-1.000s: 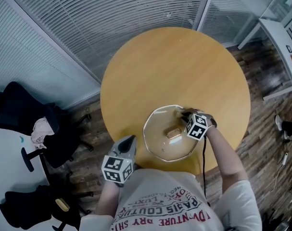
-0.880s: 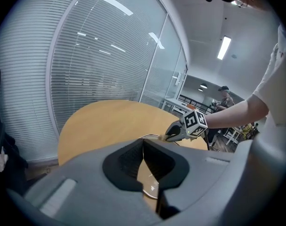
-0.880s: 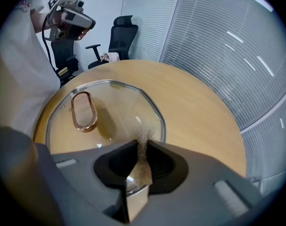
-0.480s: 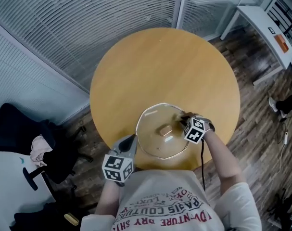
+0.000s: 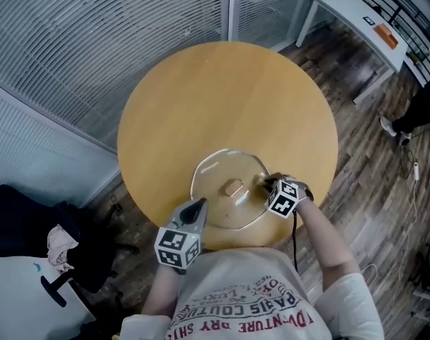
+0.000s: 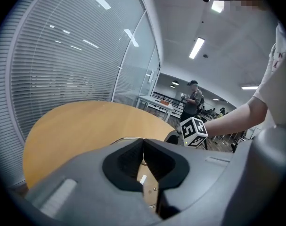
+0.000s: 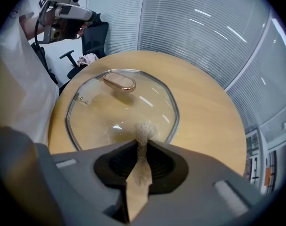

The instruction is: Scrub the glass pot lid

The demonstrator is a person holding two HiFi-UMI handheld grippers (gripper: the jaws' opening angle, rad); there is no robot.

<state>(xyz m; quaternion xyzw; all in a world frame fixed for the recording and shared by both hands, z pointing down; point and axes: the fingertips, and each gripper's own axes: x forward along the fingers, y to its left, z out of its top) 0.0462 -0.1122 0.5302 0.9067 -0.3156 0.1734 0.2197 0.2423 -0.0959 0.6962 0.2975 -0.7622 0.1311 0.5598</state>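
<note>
A glass pot lid (image 5: pixel 229 197) (image 7: pixel 121 108) with a tan knob (image 5: pixel 234 187) (image 7: pixel 119 81) lies flat on the round wooden table (image 5: pixel 222 105), near its front edge. My right gripper (image 5: pixel 266 183) (image 7: pixel 142 142) is shut on a beige scrubbing sponge (image 7: pixel 143 134), whose tip touches the lid's right side. At the table's front edge, just left of the lid, my left gripper (image 5: pixel 197 205) (image 6: pixel 143 143) hovers, jaws shut with nothing between them. The lid's rim (image 6: pixel 133 140) shows just past its jaws.
Glass walls with blinds surround the table on the far side and left. A white desk (image 5: pixel 356 16) stands at the upper right. A black office chair (image 5: pixel 30 225) with a cloth on it stands on the wooden floor at the lower left. A person (image 6: pixel 194 100) stands in the background.
The head camera has turned, so the table and lid slid left in view. My right gripper stays with the sponge at the lid's right edge; the left stays near the lid's front left.
</note>
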